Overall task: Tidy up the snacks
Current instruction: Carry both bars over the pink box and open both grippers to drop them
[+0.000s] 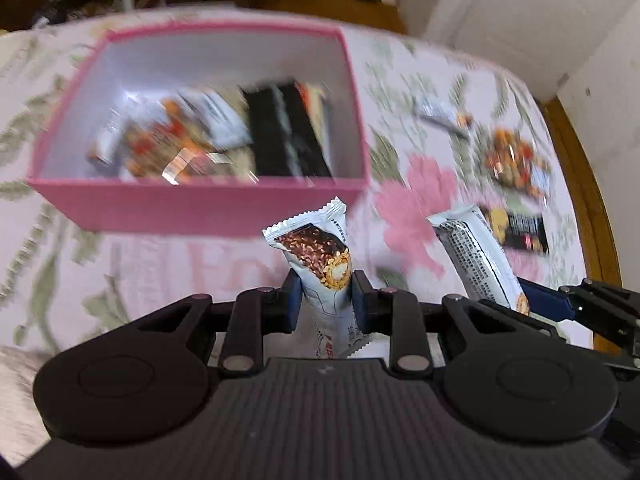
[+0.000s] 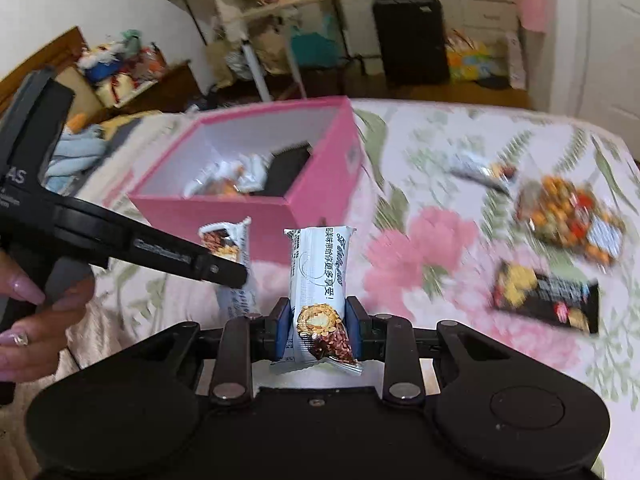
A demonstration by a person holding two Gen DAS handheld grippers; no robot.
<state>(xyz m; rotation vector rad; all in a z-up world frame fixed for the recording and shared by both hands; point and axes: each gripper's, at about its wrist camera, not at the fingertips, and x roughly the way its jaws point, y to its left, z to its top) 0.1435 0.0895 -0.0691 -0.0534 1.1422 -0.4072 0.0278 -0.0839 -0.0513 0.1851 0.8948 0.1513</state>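
My left gripper (image 1: 325,298) is shut on a white chocolate-bar packet (image 1: 316,252), held upright in front of the pink box (image 1: 200,208). My right gripper (image 2: 318,328) is shut on a second white bar packet (image 2: 320,272). That packet also shows in the left wrist view (image 1: 476,256), at the right. The left gripper and its packet (image 2: 230,240) show at the left of the right wrist view. The pink box (image 2: 216,216) is open and holds several snack packets and a black packet (image 1: 284,132).
On the floral bedspread (image 1: 412,200) to the right of the box lie a nut-mix packet (image 2: 568,216), a black packet (image 2: 544,296) and a small white packet (image 2: 480,170). The bed's wooden edge (image 1: 580,184) runs at the right. Shelves and clutter stand beyond the bed.
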